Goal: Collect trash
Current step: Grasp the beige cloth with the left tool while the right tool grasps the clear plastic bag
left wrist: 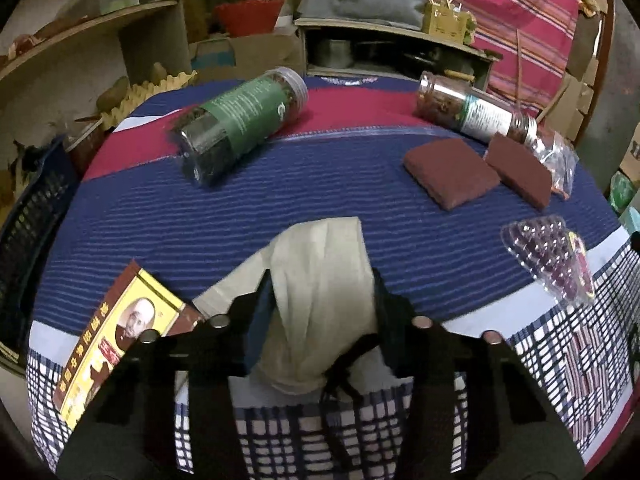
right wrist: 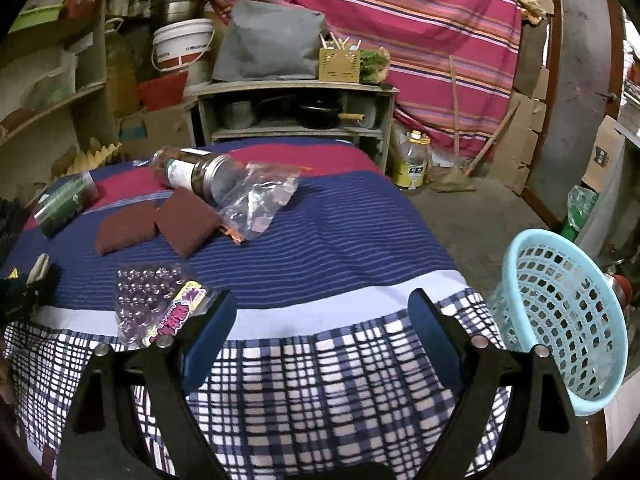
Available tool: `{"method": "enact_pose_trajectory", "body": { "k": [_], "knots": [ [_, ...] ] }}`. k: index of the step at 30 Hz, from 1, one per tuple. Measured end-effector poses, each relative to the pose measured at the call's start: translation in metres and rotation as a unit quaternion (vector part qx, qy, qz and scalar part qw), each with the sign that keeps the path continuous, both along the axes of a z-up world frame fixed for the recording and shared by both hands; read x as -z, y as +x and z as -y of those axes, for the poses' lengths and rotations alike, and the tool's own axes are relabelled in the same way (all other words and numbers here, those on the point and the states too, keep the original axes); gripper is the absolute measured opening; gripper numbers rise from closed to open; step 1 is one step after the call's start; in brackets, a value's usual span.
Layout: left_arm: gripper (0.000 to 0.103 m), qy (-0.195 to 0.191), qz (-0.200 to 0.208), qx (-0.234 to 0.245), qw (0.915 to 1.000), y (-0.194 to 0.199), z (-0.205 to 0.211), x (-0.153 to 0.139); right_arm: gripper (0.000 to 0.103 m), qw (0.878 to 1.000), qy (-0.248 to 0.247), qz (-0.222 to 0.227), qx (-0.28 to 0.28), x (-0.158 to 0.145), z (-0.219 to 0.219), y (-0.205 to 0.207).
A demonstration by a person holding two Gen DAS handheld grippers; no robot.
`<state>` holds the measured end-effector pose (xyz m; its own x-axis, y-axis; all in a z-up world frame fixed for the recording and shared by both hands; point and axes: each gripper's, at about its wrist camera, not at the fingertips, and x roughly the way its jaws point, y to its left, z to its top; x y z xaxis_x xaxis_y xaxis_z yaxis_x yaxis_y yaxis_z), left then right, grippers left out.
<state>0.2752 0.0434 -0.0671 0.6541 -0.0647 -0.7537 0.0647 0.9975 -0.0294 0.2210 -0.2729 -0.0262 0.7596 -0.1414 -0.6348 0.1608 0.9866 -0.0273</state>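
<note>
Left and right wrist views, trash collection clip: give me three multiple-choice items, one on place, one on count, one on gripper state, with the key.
1. Where is the light blue basket?
A. on the table
B. beside the table, off its right edge
C. on the shelf

2. How many dark red pads lie on the tablecloth?
A. one
B. two
C. four

3. What is the left gripper doing?
A. shut on the beige bag
B. open, holding nothing
C. gripping a jar

Key: 1 B, the right wrist view shows it standing past the cloth's edge. 2 B, two pads lie side by side. 3 A, the fingers pinch the bag.
</note>
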Motion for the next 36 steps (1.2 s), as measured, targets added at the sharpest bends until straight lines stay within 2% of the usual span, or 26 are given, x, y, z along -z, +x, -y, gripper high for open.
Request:
{"method": "enact_pose_trajectory", "body": {
  "k": [2, 6, 13, 18, 26, 28, 29, 31, 34, 36],
  "knots": [
    [0.032, -0.002, 0.003, 0.000, 1.0000, 0.002, -0.001, -0.003, 0.086, 1.000, 0.000, 0.000, -0.001, 0.000, -0.001, 0.005],
    [0.022, -0.014, 0.012, 0.007, 0.9998, 0.005, 0.003, -0.010, 0.086, 1.000, 0.003, -0.002, -0.005, 0.000, -0.005, 0.021],
    [0.020, -0.024, 0.050, 0.012, 0.9984, 0.014, 0.013, -0.036, 0.086, 1.000, 0.006, -0.005, -0.008, -0.001, -0.008, 0.062],
    [0.020, -0.022, 0.063, 0.012, 0.9977, 0.022, 0.018, -0.043, 0.086, 0.999, 0.045, -0.025, -0.006, 0.006, -0.005, 0.099],
    [0.020, -0.020, 0.066, 0.003, 0.9976, 0.033, 0.015, -0.045, 0.084, 0.998, 0.027, -0.056, -0.008, 0.026, -0.018, 0.139],
    [0.020, -0.020, 0.066, 0.002, 0.9976, 0.035, 0.014, -0.045, 0.062, 0.997, 0.049, -0.062, -0.017, 0.030, -0.017, 0.144],
    [0.020, -0.021, 0.065, 0.001, 0.9977, 0.035, 0.014, -0.045, 0.056, 0.996, 0.059, -0.063, -0.027, 0.031, -0.018, 0.145],
    [0.020, -0.021, 0.065, 0.001, 0.9977, 0.036, 0.014, -0.045, 0.037, 0.995, 0.063, -0.061, -0.044, 0.031, -0.022, 0.144],
    [0.020, -0.021, 0.065, 0.001, 0.9977, 0.035, 0.016, -0.047, 0.017, 0.994, 0.071, -0.056, -0.059, 0.027, -0.021, 0.139],
    [0.020, -0.021, 0.068, 0.003, 0.9974, 0.034, 0.018, -0.049, 0.012, 0.993, 0.080, -0.050, -0.065, 0.023, -0.016, 0.132]
  ]
}}
